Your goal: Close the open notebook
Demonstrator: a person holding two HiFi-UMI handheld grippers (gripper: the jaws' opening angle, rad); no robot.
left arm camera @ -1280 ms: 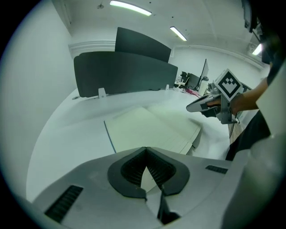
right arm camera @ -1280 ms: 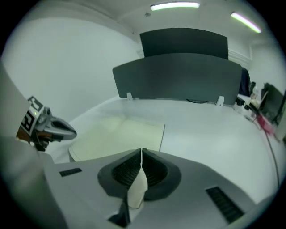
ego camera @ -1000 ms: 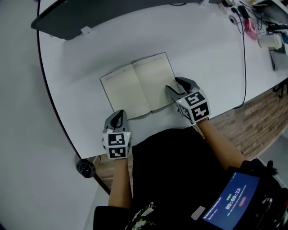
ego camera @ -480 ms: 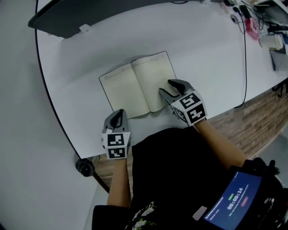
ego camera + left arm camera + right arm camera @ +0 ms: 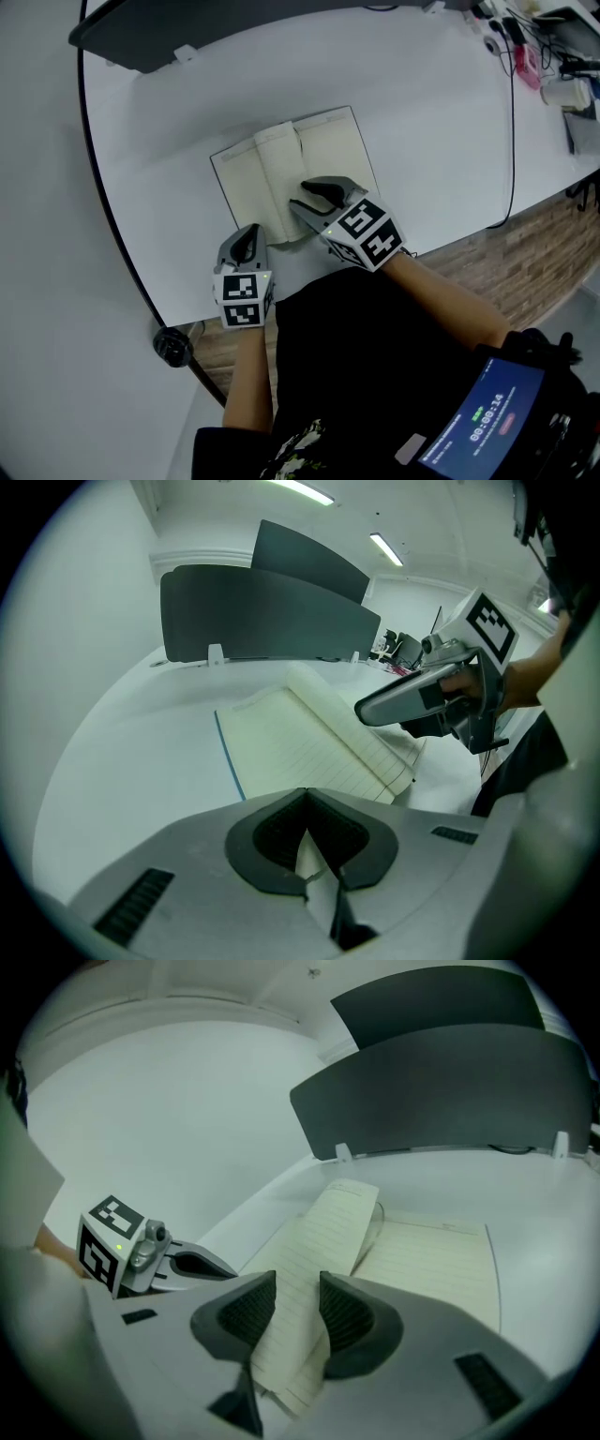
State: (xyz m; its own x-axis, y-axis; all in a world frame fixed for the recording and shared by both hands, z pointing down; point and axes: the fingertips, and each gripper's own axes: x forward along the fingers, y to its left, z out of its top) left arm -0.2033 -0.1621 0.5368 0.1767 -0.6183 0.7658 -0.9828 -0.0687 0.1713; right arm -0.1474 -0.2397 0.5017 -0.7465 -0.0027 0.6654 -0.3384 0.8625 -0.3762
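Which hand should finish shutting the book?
Right. The right gripper has just been closing its fingers on the raised right-hand pages of the cream lined notebook, already lifted. The left gripper rests shut and empty by its near edge.

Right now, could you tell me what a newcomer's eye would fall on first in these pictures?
The notebook lies open in the middle of the white table, and its right-hand pages stand up, curling over towards the left. The right gripper has them between its jaws, which have just been closing. The left gripper is shut, by the notebook's near left corner.
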